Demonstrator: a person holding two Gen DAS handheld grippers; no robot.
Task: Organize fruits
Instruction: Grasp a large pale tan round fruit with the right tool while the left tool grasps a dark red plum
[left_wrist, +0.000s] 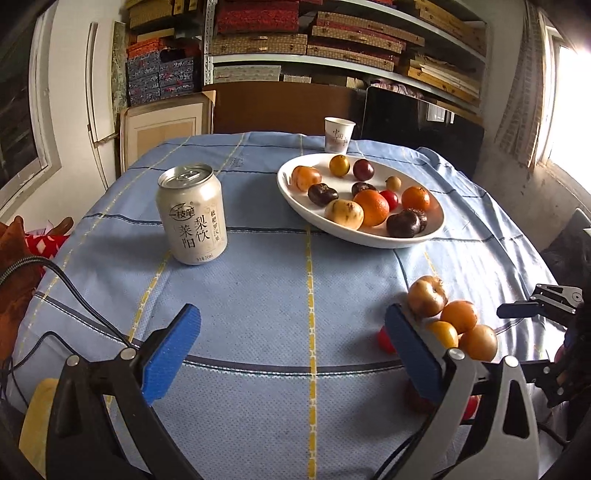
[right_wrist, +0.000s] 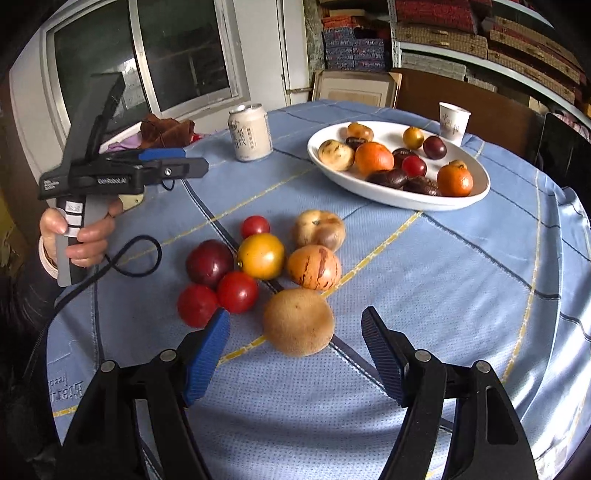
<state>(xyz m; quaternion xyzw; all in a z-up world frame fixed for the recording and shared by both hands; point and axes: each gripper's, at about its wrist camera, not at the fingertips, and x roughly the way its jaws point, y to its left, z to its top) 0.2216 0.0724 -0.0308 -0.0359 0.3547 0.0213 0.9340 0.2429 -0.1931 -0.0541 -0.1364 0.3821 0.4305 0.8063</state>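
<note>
the right gripper (right_wrist: 295, 354) hangs low over the blue tablecloth (right_wrist: 424, 295), its blue-padded jaws spread wide and empty, the brown kiwi (right_wrist: 298, 322) lying on the cloth just ahead between the fingertips. beyond it sits a loose cluster of fruit: red tomatoes (right_wrist: 236, 291), a dark plum (right_wrist: 209, 263), a yellow tomato (right_wrist: 260, 256) and a striped melon (right_wrist: 314, 266). to the left, a hand (right_wrist: 79, 236) grips the left gripper (left_wrist: 291, 332) level above the table, jaws also wide, holding nothing. further back stand the drink can (left_wrist: 192, 214), the white plate (left_wrist: 295, 199) of fruit, and a paper cup (left_wrist: 338, 134).
</note>
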